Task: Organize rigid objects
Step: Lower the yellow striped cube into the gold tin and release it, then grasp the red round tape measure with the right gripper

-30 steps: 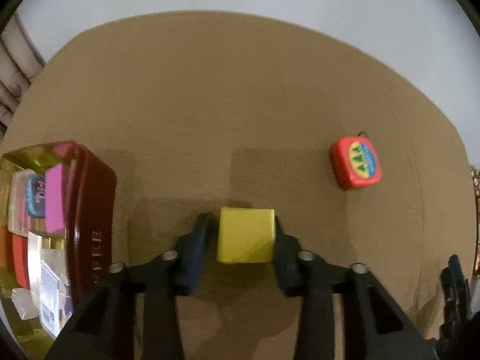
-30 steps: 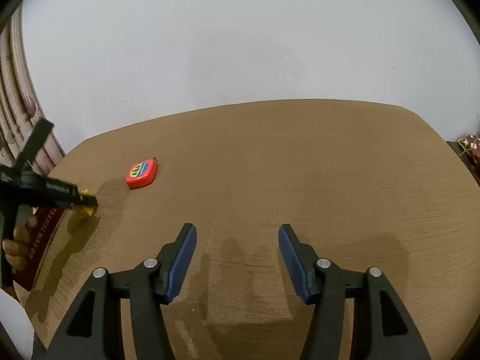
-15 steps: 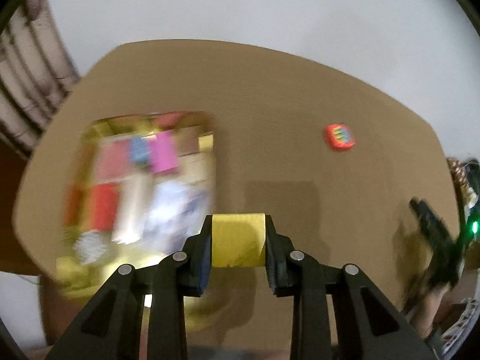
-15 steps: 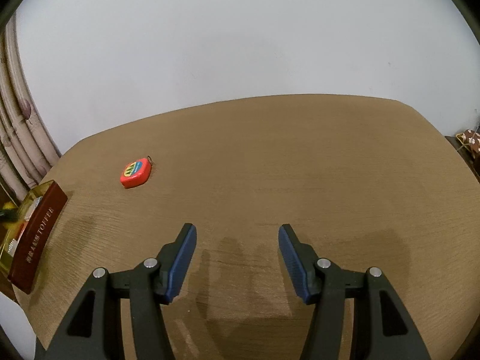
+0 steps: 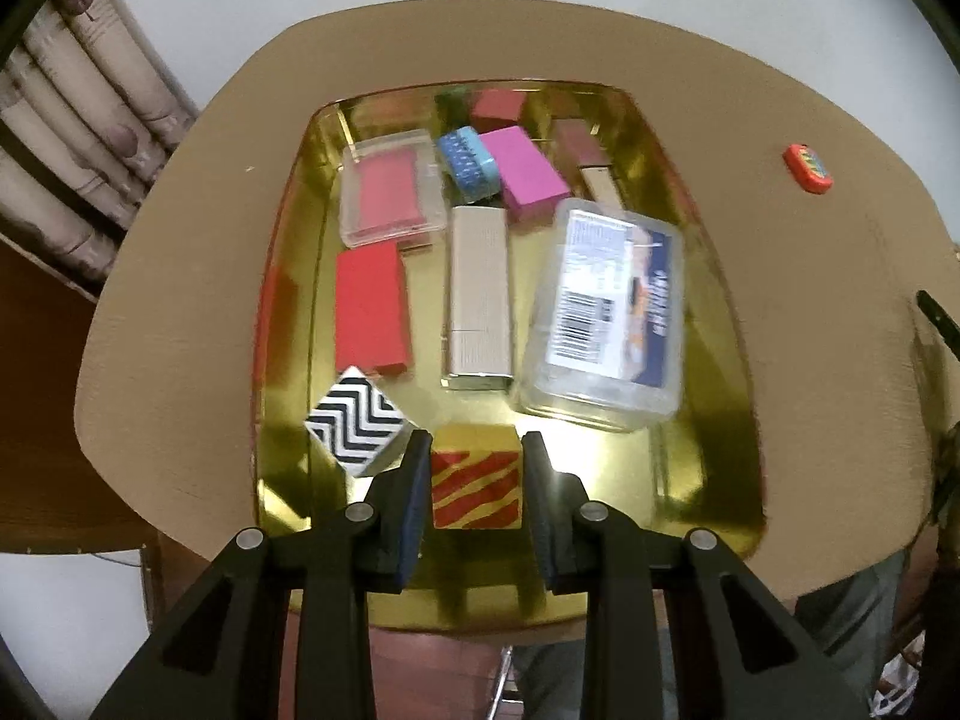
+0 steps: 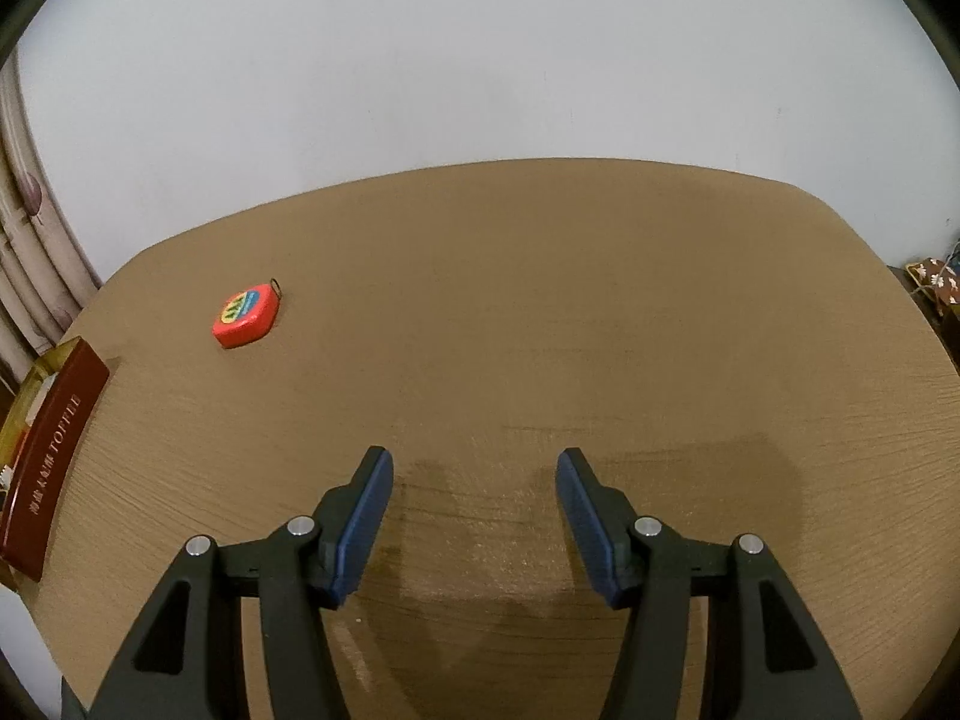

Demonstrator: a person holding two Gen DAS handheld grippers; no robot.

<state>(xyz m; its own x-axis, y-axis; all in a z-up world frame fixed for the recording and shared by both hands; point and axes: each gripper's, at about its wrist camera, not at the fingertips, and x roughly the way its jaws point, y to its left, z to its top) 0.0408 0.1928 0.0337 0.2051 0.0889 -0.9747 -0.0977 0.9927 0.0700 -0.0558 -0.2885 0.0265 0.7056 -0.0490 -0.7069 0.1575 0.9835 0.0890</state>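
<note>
My left gripper (image 5: 477,450) is shut on a yellow cube with red stripes (image 5: 476,487), held above the near end of the gold tin (image 5: 729,324). Inside the tin lie a black-and-white zigzag cube (image 5: 358,423), a red block (image 5: 370,313), a beige case (image 5: 478,294), a clear labelled box (image 5: 612,312), a clear case with a red card (image 5: 390,192), a pink block (image 5: 528,177) and a blue piece (image 5: 469,163). A red tape measure (image 6: 246,315) lies on the table, far left of my right gripper (image 6: 474,462), which stands open over bare table with nothing between its fingers.
The tin's dark red side (image 6: 51,456) with lettering shows at the left edge of the right wrist view. The round brown table (image 6: 570,312) ends at a white wall. Curtains (image 5: 78,138) hang at the far left. A person's legs (image 5: 852,618) show below the table's near edge.
My left gripper carried the cube leftwards from the bare table to above the tin's near end; its striped face now shows. The right gripper barely moved and stayed open.
</note>
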